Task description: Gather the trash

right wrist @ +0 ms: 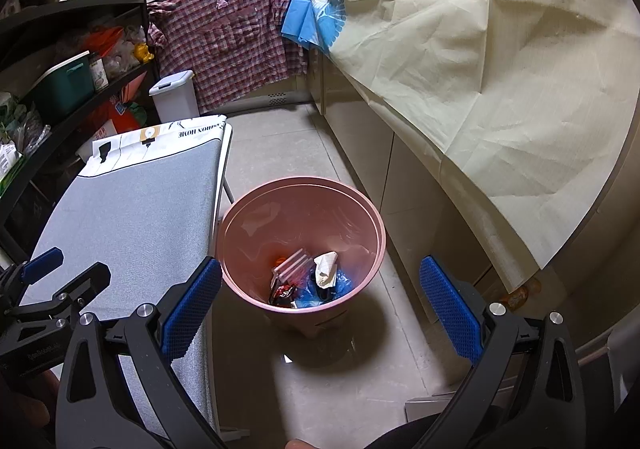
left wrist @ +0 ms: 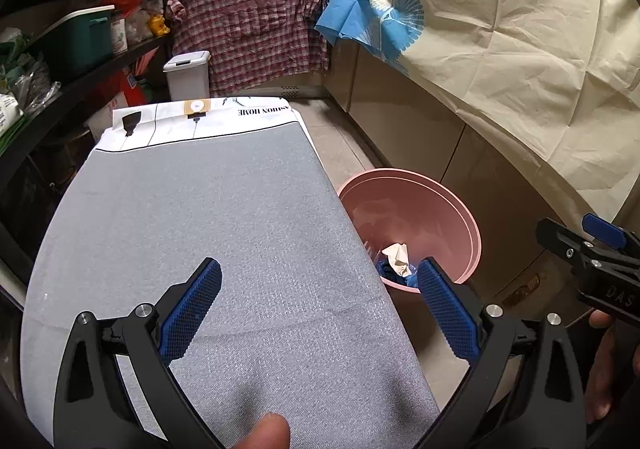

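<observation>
A pink bin stands on the floor to the right of a grey-topped table. Inside it lie a crumpled white paper, blue plastic, a clear ridged piece and a dark red wrapper. My right gripper hangs open above the bin's near side, nothing between its fingers. My left gripper is open and empty over the table's right edge; the bin and paper show past it. The right gripper's side appears at far right.
Cabinets draped with a cream sheet run along the right. A plaid shirt hangs at the back above a small white lidded bin. Black shelves full of goods line the left. Tiled floor lies between table and cabinets.
</observation>
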Motion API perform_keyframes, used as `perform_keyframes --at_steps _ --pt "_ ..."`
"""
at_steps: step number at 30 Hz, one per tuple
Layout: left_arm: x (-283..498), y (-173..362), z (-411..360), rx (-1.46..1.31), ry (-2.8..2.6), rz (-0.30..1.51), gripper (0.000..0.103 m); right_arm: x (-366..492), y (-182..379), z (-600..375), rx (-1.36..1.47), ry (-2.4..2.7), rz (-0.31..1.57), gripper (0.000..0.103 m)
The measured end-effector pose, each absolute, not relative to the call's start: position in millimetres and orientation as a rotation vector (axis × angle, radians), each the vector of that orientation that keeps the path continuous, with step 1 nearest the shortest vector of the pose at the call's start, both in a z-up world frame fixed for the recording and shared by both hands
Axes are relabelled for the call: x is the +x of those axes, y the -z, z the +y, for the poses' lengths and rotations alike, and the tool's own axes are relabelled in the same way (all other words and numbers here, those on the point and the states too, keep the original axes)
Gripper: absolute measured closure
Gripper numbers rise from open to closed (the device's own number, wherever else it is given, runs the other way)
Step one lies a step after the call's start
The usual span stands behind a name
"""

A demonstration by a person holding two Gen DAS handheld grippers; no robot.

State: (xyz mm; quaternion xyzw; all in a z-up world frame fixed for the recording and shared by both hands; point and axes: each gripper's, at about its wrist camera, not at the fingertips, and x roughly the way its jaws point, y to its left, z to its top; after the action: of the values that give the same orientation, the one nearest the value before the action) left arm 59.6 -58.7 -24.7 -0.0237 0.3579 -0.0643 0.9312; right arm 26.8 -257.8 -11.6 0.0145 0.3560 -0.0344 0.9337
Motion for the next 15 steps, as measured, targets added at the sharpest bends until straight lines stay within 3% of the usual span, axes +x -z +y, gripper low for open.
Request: perform_keyframes --at_steps 15 --pt "57.5 24.2 -58.4 -0.057 0.142 0.716 0.008 26.6 11.5 -257.5 0.030 0.070 0.730 0.005"
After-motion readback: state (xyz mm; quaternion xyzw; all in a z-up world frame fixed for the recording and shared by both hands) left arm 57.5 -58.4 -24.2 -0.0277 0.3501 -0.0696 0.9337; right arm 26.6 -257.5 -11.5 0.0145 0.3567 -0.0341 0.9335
